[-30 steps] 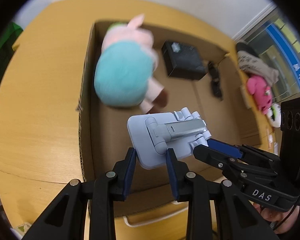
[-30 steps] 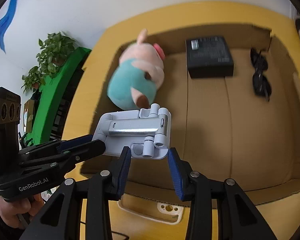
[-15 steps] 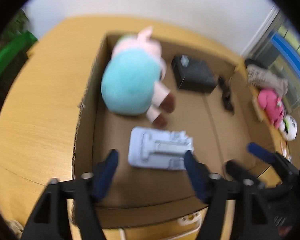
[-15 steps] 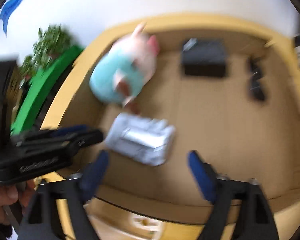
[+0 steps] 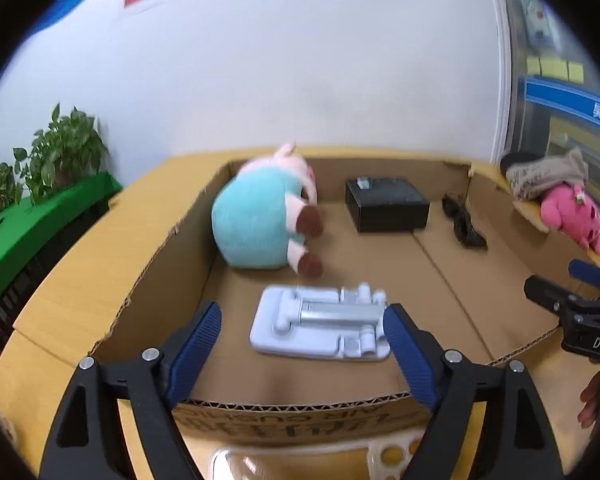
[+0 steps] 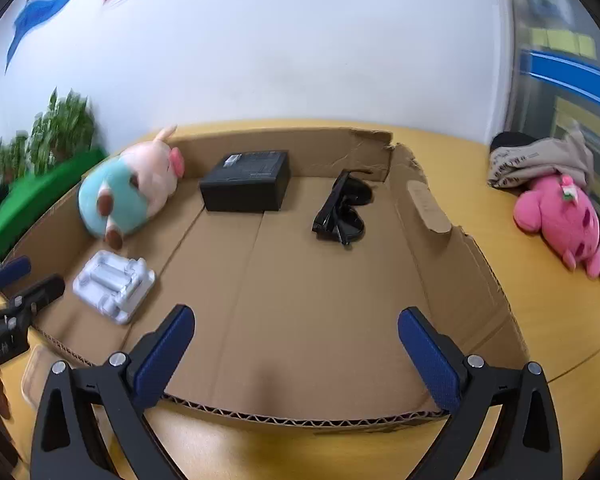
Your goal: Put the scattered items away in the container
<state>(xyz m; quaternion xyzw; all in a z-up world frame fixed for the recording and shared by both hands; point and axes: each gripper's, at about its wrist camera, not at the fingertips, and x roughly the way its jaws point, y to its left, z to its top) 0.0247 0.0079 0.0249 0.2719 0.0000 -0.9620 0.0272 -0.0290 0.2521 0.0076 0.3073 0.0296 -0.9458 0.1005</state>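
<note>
A shallow cardboard box (image 5: 156,264) (image 6: 440,216) lies on the wooden table. On its floor near the front left rests a pale grey folding stand (image 5: 320,320) (image 6: 114,280), touched by nothing. Behind it lie a teal and pink plush pig (image 5: 260,220) (image 6: 128,192), a black case (image 5: 386,204) (image 6: 246,184) and dark sunglasses (image 5: 464,224) (image 6: 340,212). My left gripper (image 5: 303,310) hovers at the front wall, its jaws opening, pads clear of the stand. My right gripper (image 6: 297,316) is opening wide over bare cardboard with nothing between its fingers.
Outside the box to the right, a pink plush (image 6: 560,216) and a beige cloth bundle (image 6: 540,160) sit on the table (image 6: 560,320). A white plastic piece (image 5: 300,460) lies before the front wall. A green shelf with plants (image 5: 40,200) stands at left.
Both grippers let go of the grey stand, which dropped onto the box floor. Both then spread wide, drew back toward the front wall and tilted up, so the wall shows.
</note>
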